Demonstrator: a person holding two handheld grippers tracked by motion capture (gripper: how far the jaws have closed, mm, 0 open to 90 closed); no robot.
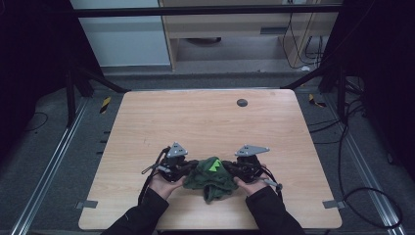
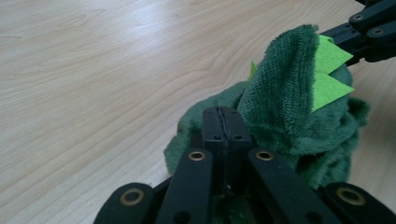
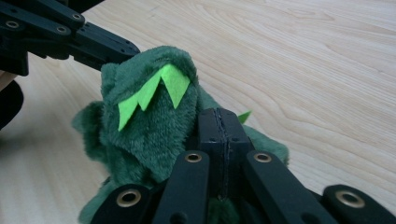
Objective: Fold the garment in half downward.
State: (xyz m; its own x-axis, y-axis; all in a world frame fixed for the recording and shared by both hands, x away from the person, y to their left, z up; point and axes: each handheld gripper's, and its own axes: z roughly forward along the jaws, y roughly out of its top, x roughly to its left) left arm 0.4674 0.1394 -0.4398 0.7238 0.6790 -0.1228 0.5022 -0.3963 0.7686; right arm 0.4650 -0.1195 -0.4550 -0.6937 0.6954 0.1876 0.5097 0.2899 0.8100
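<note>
High view, green plush toy: was seen lying near the front edge of the tabletop, bunched up, with bright green felt spikes on top.
High view, hand-held grippers: the left hand-held gripper was held at the toy's left side and the right hand-held gripper at its right side, both pointed inward.
Left gripper view, left hand-held gripper: the jaws were seen clenched together, with plush fabric bunched around and beneath them; whether fabric was pinched could not be told.
Right gripper view, right hand-held gripper: the jaws were likewise pressed flat together against the toy; a pinch of fabric could not be confirmed.
</note>
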